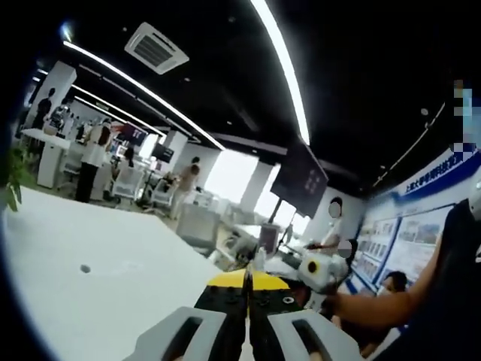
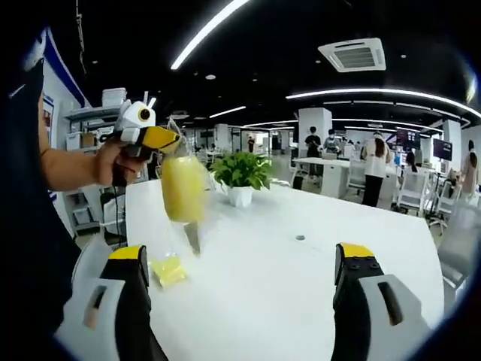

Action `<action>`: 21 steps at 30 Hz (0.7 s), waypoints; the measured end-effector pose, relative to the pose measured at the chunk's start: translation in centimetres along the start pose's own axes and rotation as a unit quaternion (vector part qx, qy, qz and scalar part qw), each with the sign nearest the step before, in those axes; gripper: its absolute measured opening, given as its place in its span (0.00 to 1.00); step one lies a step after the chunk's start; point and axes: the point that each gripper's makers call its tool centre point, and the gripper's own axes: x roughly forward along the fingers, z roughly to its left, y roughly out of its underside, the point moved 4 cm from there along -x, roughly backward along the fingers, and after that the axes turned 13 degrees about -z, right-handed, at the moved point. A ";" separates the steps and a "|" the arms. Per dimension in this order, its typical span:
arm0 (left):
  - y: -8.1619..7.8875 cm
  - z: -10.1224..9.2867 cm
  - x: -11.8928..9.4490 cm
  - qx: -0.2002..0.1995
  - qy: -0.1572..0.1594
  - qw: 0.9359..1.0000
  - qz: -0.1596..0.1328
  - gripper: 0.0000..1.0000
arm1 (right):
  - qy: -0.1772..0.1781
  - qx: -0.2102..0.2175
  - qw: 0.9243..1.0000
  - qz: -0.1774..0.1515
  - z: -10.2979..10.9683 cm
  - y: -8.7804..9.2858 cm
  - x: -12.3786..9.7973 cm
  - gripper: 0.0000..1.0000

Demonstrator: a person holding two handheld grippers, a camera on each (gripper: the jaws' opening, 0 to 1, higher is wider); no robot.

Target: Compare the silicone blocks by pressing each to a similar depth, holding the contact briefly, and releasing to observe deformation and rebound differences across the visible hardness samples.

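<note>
Nearest the lens in the left gripper view, my left claw (image 1: 246,289) has its two jaws pressed together, the yellow tips meeting with no gap I can see. Whether anything thin is caught between them cannot be told from that view. Left of the jaws lies the white bench (image 1: 90,256), with a small round dot (image 1: 85,268) set in its top. To the right of the jaws, my right claw (image 1: 319,272) shows at the end of my forearm, too small there to read its jaws.

From the right gripper view, the left claw (image 2: 174,140) is raised above the near left corner of the bench (image 2: 285,286), gripped by my hand (image 2: 113,162). A clear bag (image 2: 183,184) hangs from its closed tips, holding a yellow block that fills most of it. The bag is off the bench surface. Below it, near the left edge of the bench, a smaller yellow block (image 2: 168,269) lies flat, just beside my right claw's left jaw.

My right claw (image 2: 240,259) is spread wide, both yellow-tipped jaws well apart with nothing between them, over the near edge of the bench.

Further along, a potted plant (image 2: 240,177) stands toward the far edge. To the right of the middle, the round dot (image 2: 300,238) again.
</note>
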 end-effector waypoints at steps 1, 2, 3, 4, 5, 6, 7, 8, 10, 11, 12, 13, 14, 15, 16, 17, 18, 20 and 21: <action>0.2 0.1 0.0 -0.006 -0.002 1.000 -0.001 0.00 | 0.005 -0.003 1.000 0.006 0.0 0.6 -0.4 0.96; 0.3 0.3 -0.1 -0.010 -0.005 1.000 -0.002 0.00 | 0.010 -0.001 1.000 0.007 0.0 1.3 -0.8 0.96; 0.5 0.5 -0.2 -0.026 -0.008 1.000 -0.004 0.00 | 0.017 0.004 1.000 0.004 0.0 2.0 -1.4 0.96; 0.6 0.6 -0.2 -0.032 -0.010 0.999 -0.005 0.00 | 0.024 0.010 1.000 0.005 0.0 2.7 -1.9 0.96; 0.8 0.8 -0.3 -0.033 -0.010 0.999 -0.006 0.00 | 0.030 0.015 0.999 0.007 -0.2 3.3 -2.3 0.96; 1.0 0.9 -0.3 -0.041 -0.012 0.999 -0.006 0.00 | 0.034 0.023 0.999 0.007 -0.2 3.8 -2.6 0.96; 1.2 1.0 -0.4 -0.046 -0.014 0.999 -0.007 0.00 | 0.038 0.037 0.999 0.003 -0.2 4.3 -3.0 0.96; 1.4 1.2 -0.4 -0.054 -0.017 0.998 -0.009 0.00 | 0.045 0.046 0.998 0.000 -0.2 4.9 -3.4 0.96; 1.7 1.5 -0.4 -0.062 -0.022 0.998 -0.010 0.00 | 0.055 0.041 0.998 0.005 -0.4 5.8 -4.1 0.96; 2.0 1.8 -0.5 -0.069 -0.025 0.997 -0.012 0.00 | 0.063 0.044 0.997 0.007 -0.4 6.3 -4.5 0.96; 2.1 2.0 -0.6 -0.074 -0.028 0.997 -0.014 0.00 | 0.067 0.047 0.997 0.009 -0.4 6.7 -4.8 0.96; 2.4 2.3 -0.8 -0.088 -0.033 0.995 -0.017 0.00 | 0.074 0.051 0.996 0.015 -0.4 7.2 -5.1 0.96; 2.5 2.4 -0.9 -0.097 -0.036 0.994 -0.021 0.00 | 0.079 0.052 0.995 0.017 -0.4 7.5 -5.4 0.96; 2.8 2.7 -1.0 -0.105 -0.037 0.994 -0.023 0.00 | 0.084 0.052 0.995 0.016 -0.5 7.8 -5.7 0.96; 3.0 3.1 -1.1 -0.109 -0.039 0.993 -0.023 0.00 | 0.086 0.054 0.995 0.015 -0.5 8.0 -5.8 0.96; 3.2 3.3 -1.2 -0.114 -0.041 0.992 -0.022 0.00 | 0.089 0.058 0.994 0.017 -0.3 8.1 -6.0 0.96; 3.6 3.3 -1.3 -0.114 -0.042 0.992 -0.019 0.00 | 0.092 0.059 0.994 0.024 -0.2 8.4 -6.1 0.96; 4.2 3.5 -1.3 -0.122 -0.044 0.992 -0.015 0.00 | 0.093 0.055 0.994 0.028 -0.1 8.7 -6.4 0.96; 4.4 3.6 -1.4 -0.123 -0.044 0.991 -0.015 0.00 | 0.093 0.055 0.994 0.028 -0.1 8.8 -6.4 0.96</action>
